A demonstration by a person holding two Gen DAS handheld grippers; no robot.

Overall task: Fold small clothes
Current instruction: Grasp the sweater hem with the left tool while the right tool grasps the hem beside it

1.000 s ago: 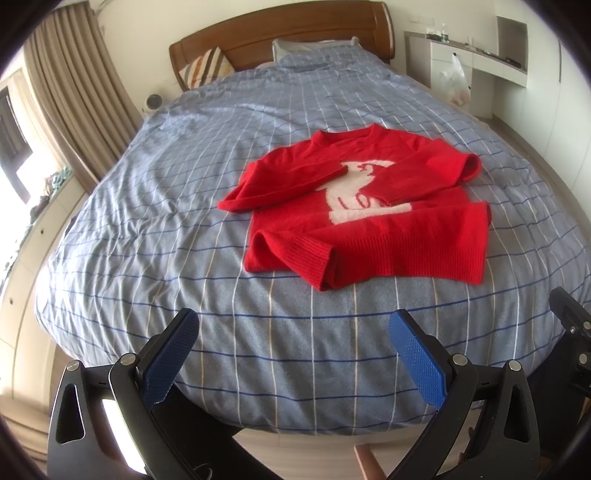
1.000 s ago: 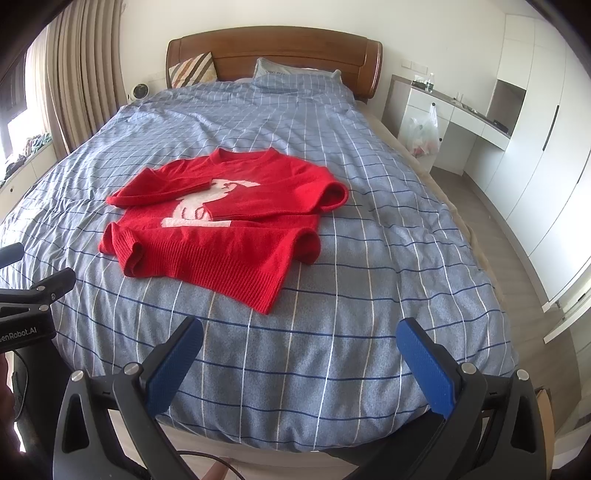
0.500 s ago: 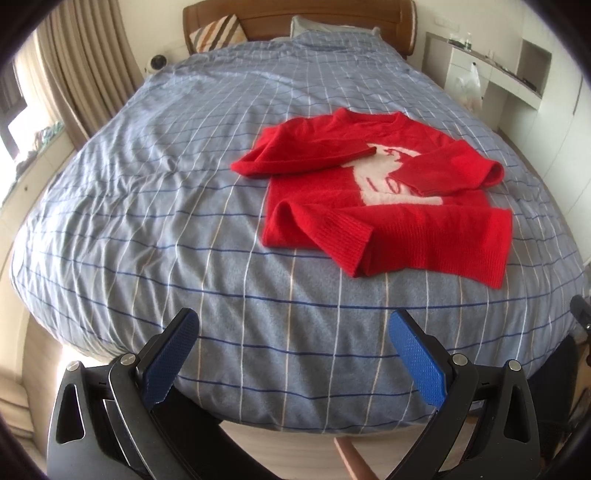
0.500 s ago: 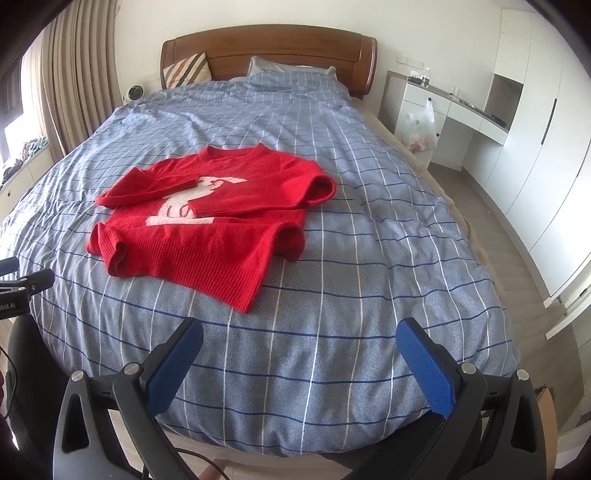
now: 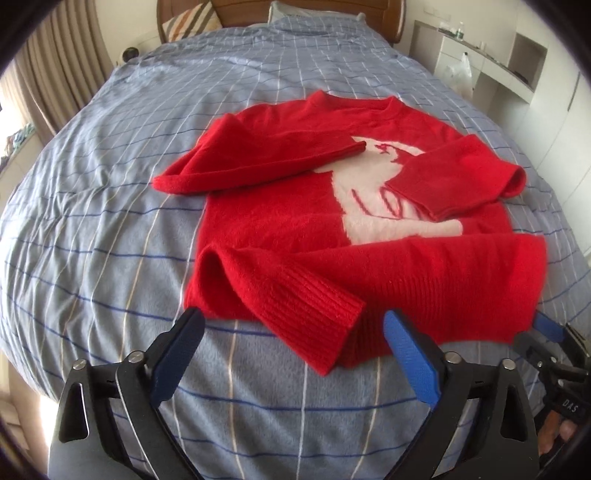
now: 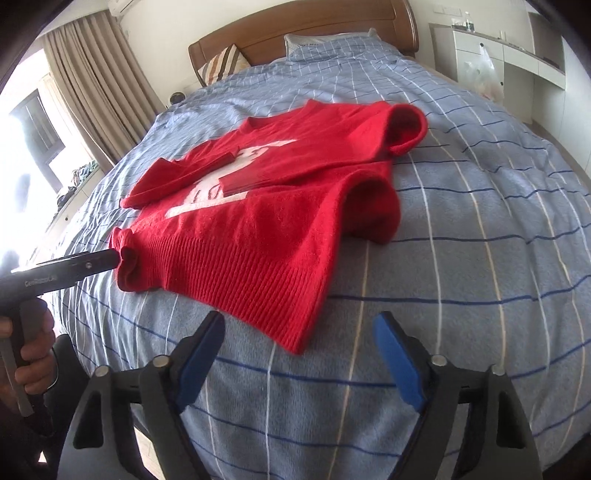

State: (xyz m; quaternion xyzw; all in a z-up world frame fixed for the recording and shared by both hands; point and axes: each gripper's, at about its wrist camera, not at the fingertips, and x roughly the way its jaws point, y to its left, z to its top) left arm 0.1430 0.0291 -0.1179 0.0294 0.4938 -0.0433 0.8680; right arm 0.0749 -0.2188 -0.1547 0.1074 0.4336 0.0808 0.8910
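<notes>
A red sweater (image 5: 295, 229) with a white figure on its chest lies flat on the bed, both sleeves folded in across the front. My left gripper (image 5: 293, 332) hovers at the near hem. The turned-over ribbed corner (image 5: 317, 325) lies between its blue pads; the jaws are closing but do not press the cloth. My right gripper (image 6: 299, 332) is at the other hem corner (image 6: 295, 339), which sits between its closing jaws, untouched. In the right wrist view the sweater (image 6: 258, 229) is bunched where the left gripper's finger (image 6: 85, 264) meets the hem.
The bed cover (image 5: 92, 229) is blue with a checked pattern. A wooden headboard (image 6: 295, 33) and pillows are at the far end. Curtains (image 6: 92, 85) hang on the left and a white desk with a plastic bag (image 5: 458, 72) stands on the right. A hand (image 6: 33, 354) holds the left gripper's handle.
Both grippers have dropped and come in close to the sweater's near hem, one at each corner. Their jaws have narrowed from fully wide.
</notes>
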